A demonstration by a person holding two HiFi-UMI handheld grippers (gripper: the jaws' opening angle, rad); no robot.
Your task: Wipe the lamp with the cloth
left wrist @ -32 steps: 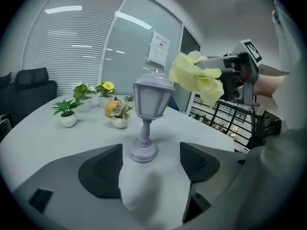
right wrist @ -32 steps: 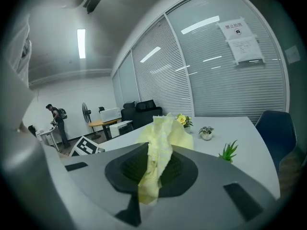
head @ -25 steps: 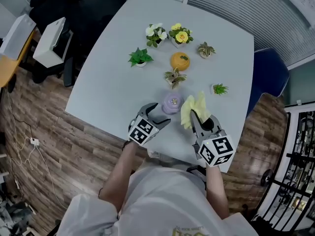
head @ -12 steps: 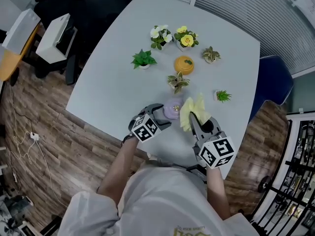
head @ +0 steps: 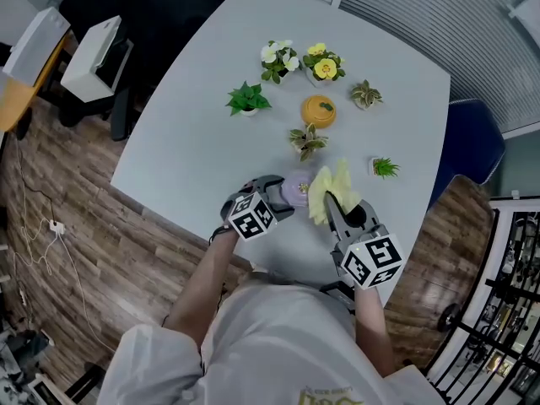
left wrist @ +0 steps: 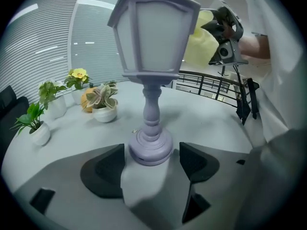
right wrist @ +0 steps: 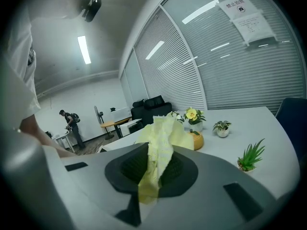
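Grey worktop, potted plants at far side. L hand-held gripper: jaws wide apart, either side of the base of the purple lamp, which stands upright nr front edge. R hand-held gripper: clamped tight on the yellow cloth, held just beside lamp's shade.

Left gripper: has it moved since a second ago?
Yes. In the head view the left gripper has advanced toward the lamp; its open jaws now flank the lamp's base.
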